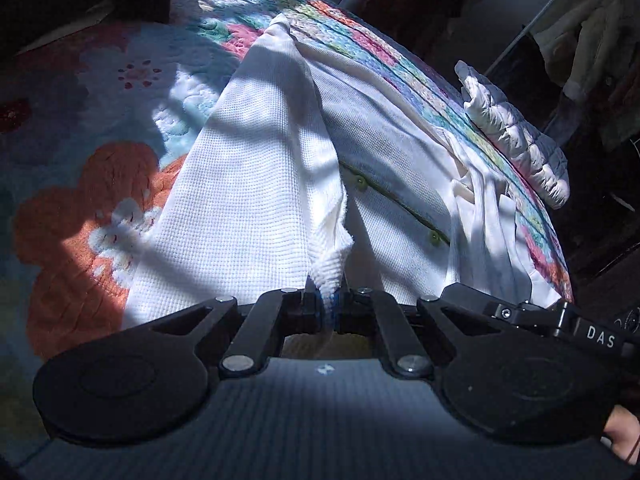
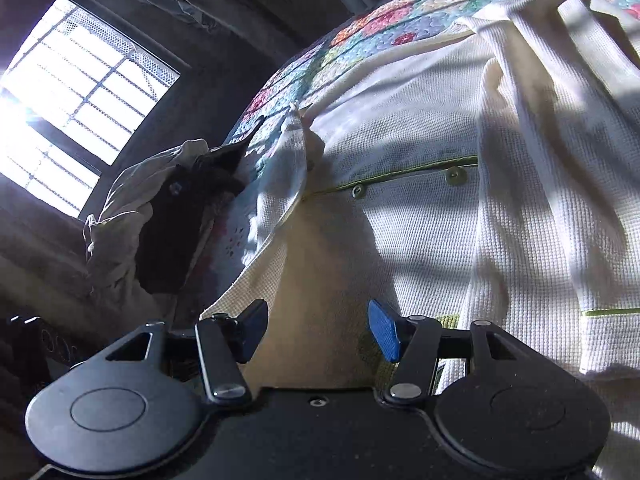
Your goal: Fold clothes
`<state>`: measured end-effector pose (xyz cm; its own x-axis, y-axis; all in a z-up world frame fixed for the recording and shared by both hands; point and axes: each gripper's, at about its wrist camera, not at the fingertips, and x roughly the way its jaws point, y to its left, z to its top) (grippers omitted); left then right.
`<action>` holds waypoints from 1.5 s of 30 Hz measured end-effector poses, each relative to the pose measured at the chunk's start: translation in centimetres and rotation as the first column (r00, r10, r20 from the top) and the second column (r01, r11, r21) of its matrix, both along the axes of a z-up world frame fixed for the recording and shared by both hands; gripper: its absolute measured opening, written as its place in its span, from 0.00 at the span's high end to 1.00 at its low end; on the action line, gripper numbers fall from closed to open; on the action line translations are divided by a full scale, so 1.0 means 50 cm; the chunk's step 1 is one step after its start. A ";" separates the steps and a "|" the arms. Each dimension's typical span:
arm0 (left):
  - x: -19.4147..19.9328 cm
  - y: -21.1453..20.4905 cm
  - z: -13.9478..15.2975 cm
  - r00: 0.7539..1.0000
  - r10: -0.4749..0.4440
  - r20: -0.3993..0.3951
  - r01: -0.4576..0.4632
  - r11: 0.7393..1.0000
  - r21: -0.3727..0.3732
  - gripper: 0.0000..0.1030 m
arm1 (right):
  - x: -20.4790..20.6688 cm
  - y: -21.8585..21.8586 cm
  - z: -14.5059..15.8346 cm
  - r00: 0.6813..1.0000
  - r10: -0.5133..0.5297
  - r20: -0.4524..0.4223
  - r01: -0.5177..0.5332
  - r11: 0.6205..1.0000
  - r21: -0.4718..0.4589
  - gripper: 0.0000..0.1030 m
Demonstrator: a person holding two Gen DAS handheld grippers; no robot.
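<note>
White waffle shirt [image 1: 256, 184] cuff vanishes inside clamped left tongs [image 1: 329, 309]; right tongs [image 2: 318, 330] gape, holding nothing.

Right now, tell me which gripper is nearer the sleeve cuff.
Left. The left gripper is shut on the sleeve cuff, pinching it between its fingers. The right gripper is open over the shirt, gripping nothing.

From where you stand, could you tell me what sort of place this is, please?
Most likely a bedroom at home. A floral patchwork quilt covers what looks like a bed, a white waffle-knit buttoned shirt lies spread on it, more clothes are heaped at its edge, and a barred window lets in sunlight.
</note>
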<state>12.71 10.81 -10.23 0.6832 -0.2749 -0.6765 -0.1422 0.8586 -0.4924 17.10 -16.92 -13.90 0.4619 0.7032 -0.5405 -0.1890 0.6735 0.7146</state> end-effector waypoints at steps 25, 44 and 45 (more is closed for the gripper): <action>-0.013 -0.206 0.060 0.935 -0.340 0.102 0.338 0.940 0.041 0.95 | -0.002 0.022 0.045 0.984 0.047 0.173 -0.033 0.996 -0.085 0.89; 0.013 -0.422 -0.042 0.753 -0.638 -0.163 0.639 0.768 -0.055 0.86 | -0.102 -0.240 -0.018 0.980 -0.183 0.084 0.201 0.915 -0.349 0.93; 0.009 -0.414 -0.042 0.758 -0.629 -0.171 0.631 0.774 -0.048 0.84 | -0.098 -0.235 -0.018 0.980 -0.175 0.093 0.197 0.910 -0.365 0.93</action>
<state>13.18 -9.88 -12.32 0.2348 -0.5938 -0.7696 0.3543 0.7895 -0.5011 12.19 -28.69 -14.79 0.6028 0.3561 -0.7140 -0.0678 0.9145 0.3989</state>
